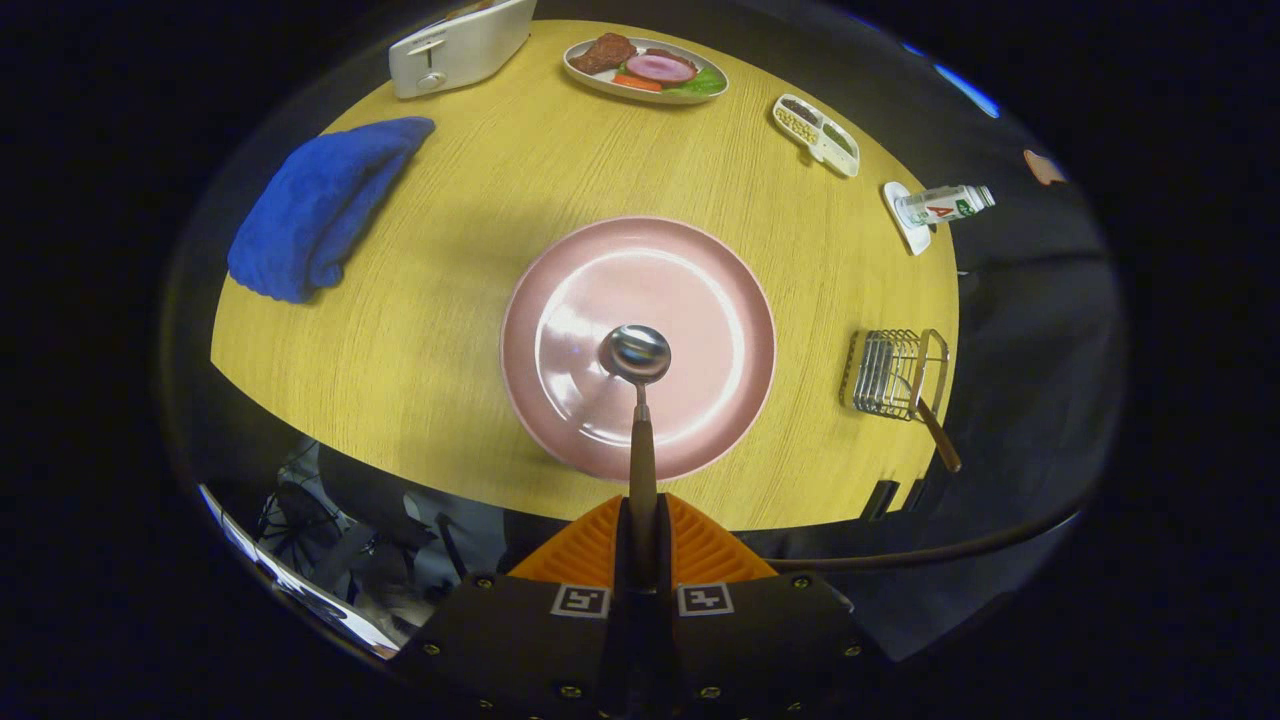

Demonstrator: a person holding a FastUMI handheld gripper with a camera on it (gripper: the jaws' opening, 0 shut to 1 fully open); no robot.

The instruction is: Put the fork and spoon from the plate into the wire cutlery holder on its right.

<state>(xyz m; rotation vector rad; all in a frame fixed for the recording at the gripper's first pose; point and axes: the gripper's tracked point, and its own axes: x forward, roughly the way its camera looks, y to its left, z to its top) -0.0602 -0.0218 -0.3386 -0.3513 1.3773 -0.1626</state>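
The round wooden tabletop [480,260] carries everything here. At its centre lies the pink plate [700,300], bare of cutlery. At about three o'clock from the plate, well apart from it, stands the wire cutlery holder [885,375], with the fork [938,425] already in it, handle leaning out toward five o'clock. A blue cloth [315,205] lies at ten o'clock from the plate.

The hand-held gripper [642,535] is clamped on the handle of the spoon [638,360], both fingers pressed against it. The spoon hangs above the plate, its long axis running straight ahead from the fingers, bowl pointing to twelve o'clock.

The grip looks to sit low on the handle, so the bowl's weight could swing or slip the spoon during the carry. The holder is narrow and light; a bowl arriving off-line could catch the wires, strike the fork's handle, or tip the holder.
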